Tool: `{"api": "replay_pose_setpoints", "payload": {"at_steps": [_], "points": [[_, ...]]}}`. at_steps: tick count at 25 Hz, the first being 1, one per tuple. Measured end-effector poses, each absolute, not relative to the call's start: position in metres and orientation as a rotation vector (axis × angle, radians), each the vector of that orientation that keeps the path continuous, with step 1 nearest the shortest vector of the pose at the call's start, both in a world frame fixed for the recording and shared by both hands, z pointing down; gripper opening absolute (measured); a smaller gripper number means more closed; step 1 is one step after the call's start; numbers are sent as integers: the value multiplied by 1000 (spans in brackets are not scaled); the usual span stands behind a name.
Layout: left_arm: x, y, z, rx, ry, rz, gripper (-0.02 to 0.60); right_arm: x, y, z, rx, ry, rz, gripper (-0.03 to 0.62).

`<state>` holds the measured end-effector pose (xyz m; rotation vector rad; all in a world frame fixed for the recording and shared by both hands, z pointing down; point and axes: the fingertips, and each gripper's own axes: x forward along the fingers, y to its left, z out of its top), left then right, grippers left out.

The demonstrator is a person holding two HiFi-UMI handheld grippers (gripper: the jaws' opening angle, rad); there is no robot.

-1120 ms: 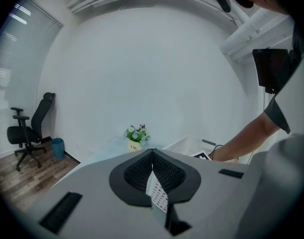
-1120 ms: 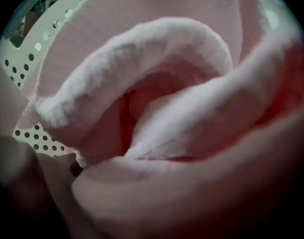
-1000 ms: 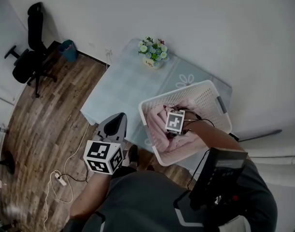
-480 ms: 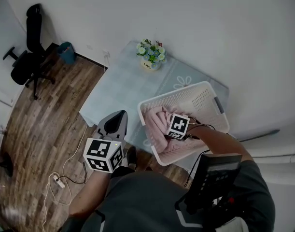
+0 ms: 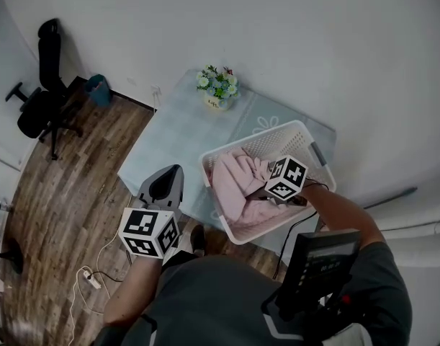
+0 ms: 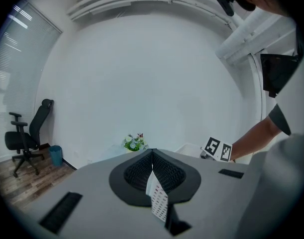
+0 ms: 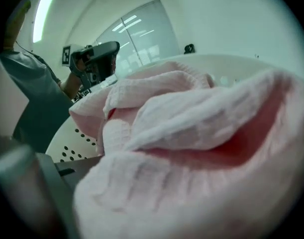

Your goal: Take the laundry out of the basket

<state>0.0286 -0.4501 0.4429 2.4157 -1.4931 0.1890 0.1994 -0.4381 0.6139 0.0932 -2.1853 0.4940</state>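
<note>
A white perforated laundry basket [image 5: 252,141] stands at the table's near right edge with pink laundry [image 5: 238,186] heaped in it. My right gripper [image 5: 274,193] is over the basket's right half, its marker cube above the heap. Its jaws have just been closing, and bunched pink cloth [image 7: 191,133] lies between them and fills the right gripper view, hiding the pads. The basket wall [image 7: 72,143] shows low at the left there. My left gripper [image 5: 165,186] hovers left of the basket, off the table's near edge, shut [image 6: 152,158] with nothing in it.
A pot of flowers [image 5: 216,86] stands at the far end of the pale blue table [image 5: 176,132]. On the wooden floor to the left are an office chair [image 5: 39,92], a blue bin [image 5: 99,91] and a power strip with cables [image 5: 90,280].
My right gripper has risen and moved to the right over the basket, lifting a fold of the pink laundry with it. The left gripper has barely moved.
</note>
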Motion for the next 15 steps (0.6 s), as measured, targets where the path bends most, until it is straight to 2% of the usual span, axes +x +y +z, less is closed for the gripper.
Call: {"api": "replay_pose_setpoints", "payload": {"at_steps": [11, 15], "points": [[37, -437, 408, 2458, -1545, 135, 9, 200, -448, 487, 219, -2582, 435, 196], [37, -429, 392, 2484, -1585, 137, 9, 204, -453, 441, 335, -2755, 376, 151]]}}
